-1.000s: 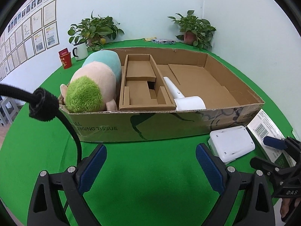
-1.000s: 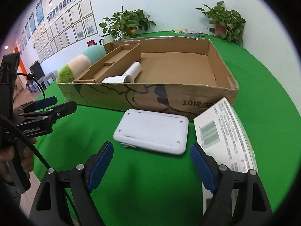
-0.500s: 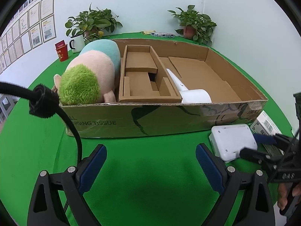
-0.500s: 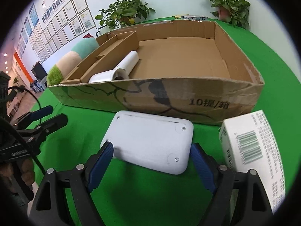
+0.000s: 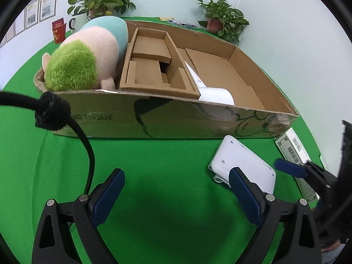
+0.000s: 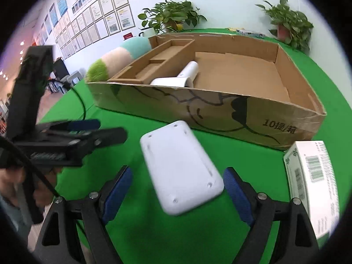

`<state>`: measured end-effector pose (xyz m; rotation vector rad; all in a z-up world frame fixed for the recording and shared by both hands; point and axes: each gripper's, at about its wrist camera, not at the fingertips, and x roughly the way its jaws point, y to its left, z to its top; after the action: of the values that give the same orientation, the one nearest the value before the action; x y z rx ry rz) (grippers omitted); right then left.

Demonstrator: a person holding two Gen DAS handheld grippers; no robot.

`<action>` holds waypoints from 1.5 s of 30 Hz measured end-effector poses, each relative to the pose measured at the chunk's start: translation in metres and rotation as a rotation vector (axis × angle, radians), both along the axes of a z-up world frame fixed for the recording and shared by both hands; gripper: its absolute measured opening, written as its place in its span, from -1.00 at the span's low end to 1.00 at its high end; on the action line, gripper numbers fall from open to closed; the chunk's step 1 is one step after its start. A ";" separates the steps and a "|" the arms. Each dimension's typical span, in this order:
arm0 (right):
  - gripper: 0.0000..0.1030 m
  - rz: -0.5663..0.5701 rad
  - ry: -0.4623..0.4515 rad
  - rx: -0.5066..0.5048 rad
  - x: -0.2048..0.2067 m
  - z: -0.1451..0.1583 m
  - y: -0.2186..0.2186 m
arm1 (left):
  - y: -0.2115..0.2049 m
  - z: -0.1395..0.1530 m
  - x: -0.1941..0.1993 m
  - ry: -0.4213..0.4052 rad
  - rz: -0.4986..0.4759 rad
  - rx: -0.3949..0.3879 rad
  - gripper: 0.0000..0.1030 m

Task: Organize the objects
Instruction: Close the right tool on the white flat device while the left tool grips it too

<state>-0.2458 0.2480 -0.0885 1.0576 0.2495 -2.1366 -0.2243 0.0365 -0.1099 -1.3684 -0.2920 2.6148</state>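
Seen from the left wrist, the left gripper (image 5: 176,189) stands wide open over bare green cloth (image 5: 154,154) with nothing between its pads, near the front wall of the cardboard box (image 5: 123,118). Inside that box a plush toy (image 5: 88,55) fills the left end, a cardboard insert (image 5: 154,70) sits beside it, and a white roll (image 5: 211,92) lies against the insert; the right part of the floor is bare. A flat white device (image 5: 239,160) lies on the cloth just in front of the box, with a printed carton (image 5: 294,147) beyond it to the right. From the right wrist, the right gripper (image 6: 177,189) is also spread wide, its blue pads (image 6: 116,187) on either side of the near end of the white device (image 6: 178,167); the right pad looks very near or at the device's corner and the left one stands clear, so it straddles the device without gripping it. The printed carton (image 6: 314,176) lies just to the right, and the left gripper (image 6: 96,129) hangs beside the device on the left. By my reading, the step in hand is picking up the white device to put it in the box (image 6: 220,114). Next, the right gripper should settle squarely over the device's long sides, close firmly, then lift it over the front wall onto the bare floor.
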 end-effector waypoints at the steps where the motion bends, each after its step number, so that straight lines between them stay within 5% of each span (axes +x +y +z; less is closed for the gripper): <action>1: 0.66 0.001 -0.001 0.008 -0.003 -0.003 -0.002 | 0.001 0.000 0.001 0.000 0.006 -0.005 0.86; 10: 0.28 0.079 -0.027 0.076 0.010 -0.012 -0.009 | -0.001 -0.006 0.009 -0.030 0.001 0.027 0.85; 16: 0.31 0.087 -0.153 -0.022 0.048 -0.016 -0.013 | -0.004 -0.014 0.005 -0.094 -0.037 0.156 0.83; 20: 0.52 0.055 -0.128 -0.056 0.057 -0.014 -0.017 | 0.000 -0.014 0.002 -0.144 -0.074 0.252 0.69; 25: 0.55 0.057 -0.080 -0.020 0.058 -0.011 -0.022 | 0.005 -0.015 0.006 -0.179 -0.119 0.331 0.50; 36: 0.55 0.082 -0.011 0.069 0.070 -0.014 -0.032 | 0.000 -0.017 0.014 -0.216 -0.063 0.317 0.13; 45: 0.54 0.044 -0.082 0.055 0.068 -0.015 -0.034 | -0.003 -0.019 0.020 -0.212 -0.036 0.319 -0.04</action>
<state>-0.1777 0.2135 -0.1034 1.1576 0.2911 -2.0527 -0.2043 0.0335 -0.1288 -1.5151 -0.6743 2.2695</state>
